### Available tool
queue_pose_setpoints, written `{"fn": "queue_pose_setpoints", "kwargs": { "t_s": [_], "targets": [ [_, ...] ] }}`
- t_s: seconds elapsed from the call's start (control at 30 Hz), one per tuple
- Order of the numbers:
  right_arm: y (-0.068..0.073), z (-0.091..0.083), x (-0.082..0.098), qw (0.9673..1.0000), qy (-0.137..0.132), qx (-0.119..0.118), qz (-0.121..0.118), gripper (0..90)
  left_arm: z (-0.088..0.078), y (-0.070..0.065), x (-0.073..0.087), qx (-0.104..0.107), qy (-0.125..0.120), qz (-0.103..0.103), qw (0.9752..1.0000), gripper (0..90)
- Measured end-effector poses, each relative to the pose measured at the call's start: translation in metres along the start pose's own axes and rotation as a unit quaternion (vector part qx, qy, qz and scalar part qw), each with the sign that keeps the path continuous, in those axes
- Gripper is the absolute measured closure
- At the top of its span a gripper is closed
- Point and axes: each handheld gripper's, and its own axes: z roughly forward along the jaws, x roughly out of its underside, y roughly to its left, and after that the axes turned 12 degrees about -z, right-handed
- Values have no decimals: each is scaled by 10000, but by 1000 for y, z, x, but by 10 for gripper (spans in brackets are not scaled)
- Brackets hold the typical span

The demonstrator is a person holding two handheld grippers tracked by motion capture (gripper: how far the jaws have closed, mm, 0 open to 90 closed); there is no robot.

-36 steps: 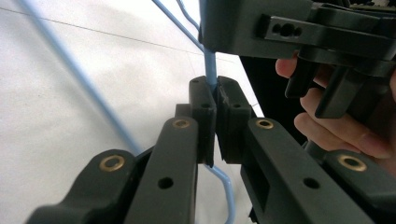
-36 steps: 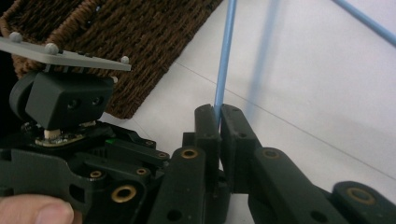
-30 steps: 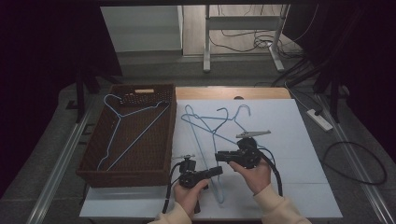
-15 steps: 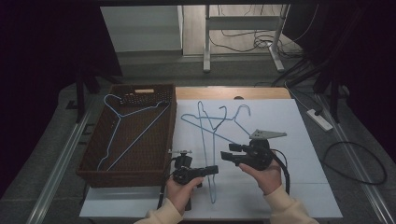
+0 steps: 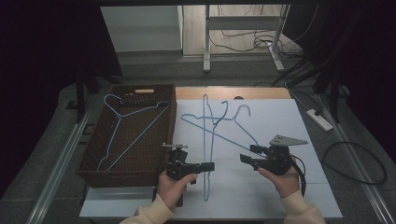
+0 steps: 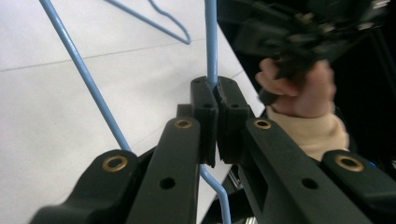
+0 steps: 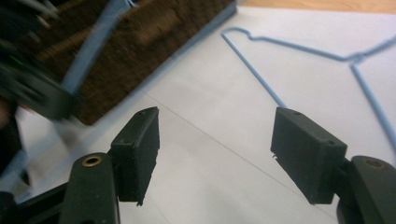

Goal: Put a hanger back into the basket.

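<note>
Left gripper (image 5: 211,165): I read its jaws as closed tight on the wire of a blue hanger (image 5: 206,140); in the left gripper view the wire (image 6: 211,42) runs straight up out of the pinched pads
Held hanger: I see it stretched lengthwise over the white table sheet (image 5: 280,116), its hook toward the far edge, just right of the basket

Right gripper (image 5: 247,155): its jaws have just been opening; I see them spread wide with nothing between, bare sheet showing in the gap in the right gripper view (image 7: 215,154)
Right gripper position: near the right of the held hanger, apart from it, beside the lower arm of a second blue hanger (image 5: 233,122)

Basket (image 5: 93,161): brown wicker, on the left of the table, with one blue hanger (image 5: 133,128) lying inside

Hands: each of my grippers sits in a hand with a cream sleeve
</note>
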Motion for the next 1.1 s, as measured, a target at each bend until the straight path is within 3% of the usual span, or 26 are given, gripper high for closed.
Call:
{"fn": "queue_pose_setpoints", "kwargs": {
  "t_s": [0.07, 0.33, 0.43, 0.53, 0.77, 1.1],
  "targets": [
    [-4, 0, 6, 9998, 132, 127, -57, 329, -7, -8, -4, -7, 31, 122, 9999, 870],
    [-9, 0, 10, 9997, 183, 191, 12, 329, -30, -28, -15, -2, 221, 469, 9987, 870],
    [-9, 3, 10, 9995, 249, 181, -5, 328, -44, -36, -22, -136, 211, 730, 9970, 870],
    [-9, 5, 11, 9994, 285, 193, -22, 328, -57, -41, -28, -178, 181, 839, 9961, 870],
    [-9, 7, 12, 9992, 355, 187, -11, 324, -88, -41, -42, -222, -16, 929, 9954, 870],
    [-9, 10, 13, 9989, 436, 177, 7, 320, -124, -38, -57, -289, 30, 1075, 9938, 871]
  ]
}}
